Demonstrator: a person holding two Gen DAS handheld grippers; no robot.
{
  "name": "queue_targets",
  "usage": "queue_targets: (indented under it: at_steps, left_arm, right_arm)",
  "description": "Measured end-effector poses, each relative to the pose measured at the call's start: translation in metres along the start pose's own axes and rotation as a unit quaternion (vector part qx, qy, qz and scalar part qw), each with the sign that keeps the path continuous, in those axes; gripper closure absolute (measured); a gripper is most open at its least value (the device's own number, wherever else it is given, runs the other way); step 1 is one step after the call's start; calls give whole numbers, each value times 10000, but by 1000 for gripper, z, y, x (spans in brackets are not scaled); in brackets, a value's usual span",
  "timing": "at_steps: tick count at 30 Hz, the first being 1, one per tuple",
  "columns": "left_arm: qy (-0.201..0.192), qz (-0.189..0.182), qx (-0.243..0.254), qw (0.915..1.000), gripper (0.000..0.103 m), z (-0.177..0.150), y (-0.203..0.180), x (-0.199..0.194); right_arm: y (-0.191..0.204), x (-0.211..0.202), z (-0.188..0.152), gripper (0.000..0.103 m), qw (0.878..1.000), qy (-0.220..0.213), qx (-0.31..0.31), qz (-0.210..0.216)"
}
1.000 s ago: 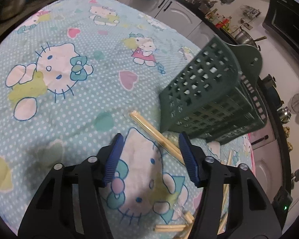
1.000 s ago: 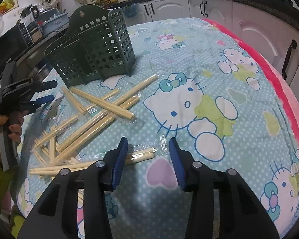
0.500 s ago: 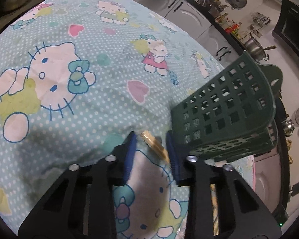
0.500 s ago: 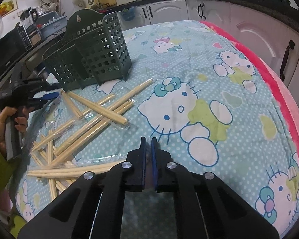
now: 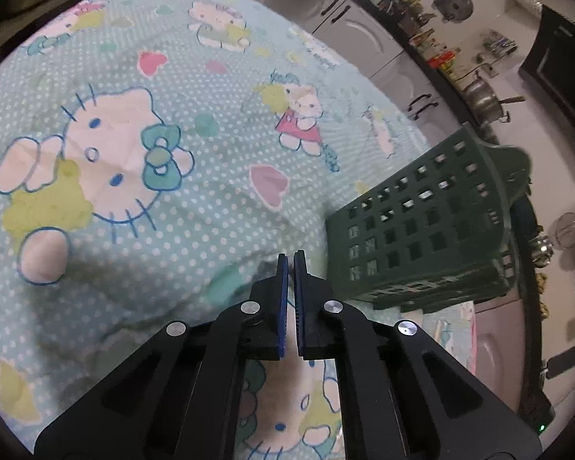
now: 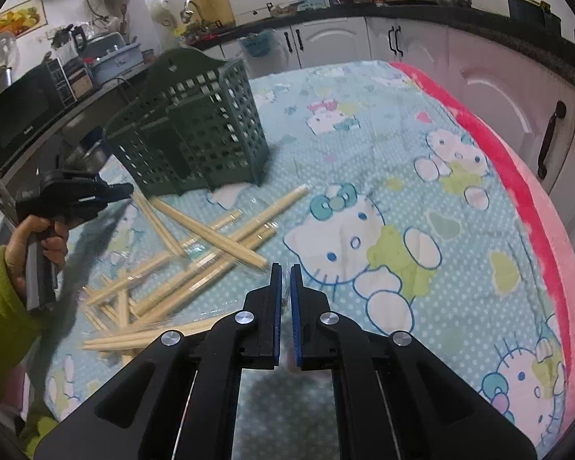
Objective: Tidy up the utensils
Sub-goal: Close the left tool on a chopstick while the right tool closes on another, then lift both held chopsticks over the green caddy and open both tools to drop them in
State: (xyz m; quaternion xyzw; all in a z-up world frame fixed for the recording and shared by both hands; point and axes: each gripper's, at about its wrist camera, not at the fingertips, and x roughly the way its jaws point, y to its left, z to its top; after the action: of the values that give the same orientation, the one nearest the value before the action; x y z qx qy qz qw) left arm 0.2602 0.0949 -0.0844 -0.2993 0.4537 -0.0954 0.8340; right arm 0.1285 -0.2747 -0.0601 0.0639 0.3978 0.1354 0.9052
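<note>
Both jaws now clenched, contents unclear — chopsticks (image 6: 195, 245) beside holder (image 6: 195, 134) only in right view.

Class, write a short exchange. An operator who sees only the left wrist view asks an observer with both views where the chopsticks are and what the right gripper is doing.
Operator: I see only the green basket and the cloth. Where are the chopsticks?
Observer: The chopsticks lie scattered on the cloth, in front of the basket.
Operator: And the right gripper?
Observer: The right gripper has its fingers nearly together, low over the cloth at the near edge of the pile.
</note>
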Motion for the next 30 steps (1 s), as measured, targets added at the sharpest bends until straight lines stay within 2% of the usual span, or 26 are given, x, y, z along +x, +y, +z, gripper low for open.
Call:
queue_targets:
  at_steps: [7, 13, 20, 30]
  left_arm:
    - [-301, -389, 75, 9988, 103, -5, 0, -34]
    - [-639, -629, 461, 9949, 103, -9, -22, -72]
    - [-910, -846, 977, 9874, 103, -21, -58, -107]
    - [-1100, -1107, 1630, 9742, 103, -36, -104, -133]
  right_arm:
    - [19, -15, 17, 99, 9991, -247, -248, 237]
    - [42, -30, 37, 100, 9963, -440, -512, 540]
    - [75, -47, 60, 100, 9887, -676, -947, 942]
    - [117, -68, 77, 101, 9762, -865, -1422, 1387]
